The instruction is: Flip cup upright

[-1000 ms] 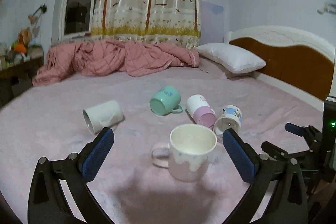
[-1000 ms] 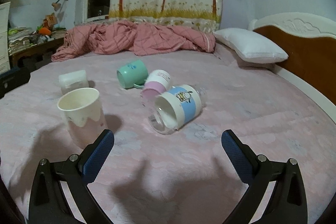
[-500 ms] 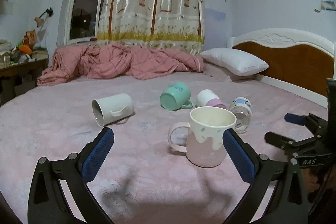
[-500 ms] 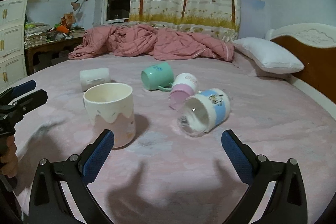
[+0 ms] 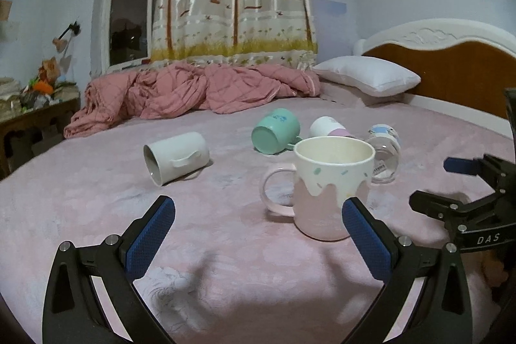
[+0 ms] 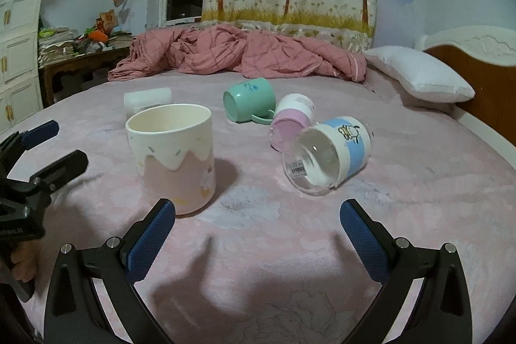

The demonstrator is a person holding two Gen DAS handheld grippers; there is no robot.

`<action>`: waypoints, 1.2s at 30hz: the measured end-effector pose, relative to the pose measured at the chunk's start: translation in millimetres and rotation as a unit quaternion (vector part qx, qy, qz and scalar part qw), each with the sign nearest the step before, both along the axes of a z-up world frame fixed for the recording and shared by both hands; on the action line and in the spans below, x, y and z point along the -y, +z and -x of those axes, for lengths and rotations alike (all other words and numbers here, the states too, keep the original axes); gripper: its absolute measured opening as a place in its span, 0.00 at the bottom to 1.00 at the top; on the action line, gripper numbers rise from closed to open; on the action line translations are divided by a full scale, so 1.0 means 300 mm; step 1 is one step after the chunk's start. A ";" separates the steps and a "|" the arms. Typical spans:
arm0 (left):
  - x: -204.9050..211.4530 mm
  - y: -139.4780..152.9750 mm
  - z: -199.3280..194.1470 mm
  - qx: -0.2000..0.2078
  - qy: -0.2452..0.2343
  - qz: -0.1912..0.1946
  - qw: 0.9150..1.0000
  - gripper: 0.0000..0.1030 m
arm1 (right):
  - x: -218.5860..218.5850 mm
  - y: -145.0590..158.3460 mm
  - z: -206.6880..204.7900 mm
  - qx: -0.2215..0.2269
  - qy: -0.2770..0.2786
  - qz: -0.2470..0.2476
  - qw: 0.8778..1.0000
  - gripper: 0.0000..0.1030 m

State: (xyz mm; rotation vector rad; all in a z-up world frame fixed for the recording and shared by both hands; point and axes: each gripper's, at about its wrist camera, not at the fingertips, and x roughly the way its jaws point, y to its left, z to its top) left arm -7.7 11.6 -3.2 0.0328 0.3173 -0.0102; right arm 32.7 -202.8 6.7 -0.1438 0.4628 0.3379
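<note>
A pink-and-white mug [image 5: 329,182] stands upright on the pink bed, also in the right wrist view [image 6: 174,157]. A white mug [image 5: 175,156], a green mug [image 5: 274,131], a pink-and-white cup [image 5: 327,127] and a clear cup with a blue band [image 6: 329,155] lie on their sides behind it. My left gripper [image 5: 258,234] is open and empty, just in front of the upright mug. My right gripper [image 6: 258,237] is open and empty, short of the clear cup.
A crumpled pink quilt [image 5: 193,92] and a white pillow [image 5: 367,79] lie at the far side of the bed [image 5: 225,279]. A wooden headboard [image 5: 451,70] is at the right. A cluttered table [image 6: 80,54] and white drawers [image 6: 19,54] stand at the left.
Both grippers have dropped lower and drawn back, so the cups now show from a flatter angle. The upright mug stays put. Both stay open.
</note>
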 end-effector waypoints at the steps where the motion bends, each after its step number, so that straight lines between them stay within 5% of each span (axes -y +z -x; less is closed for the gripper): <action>1: -0.008 -0.002 -0.001 -0.002 0.002 0.005 1.000 1.00 | -0.001 -0.003 -0.002 -0.002 -0.002 -0.001 1.000 1.00; 36: -0.026 -0.016 -0.013 -0.010 0.035 0.010 0.999 1.00 | -0.001 -0.018 -0.037 -0.018 -0.014 0.020 1.000 1.00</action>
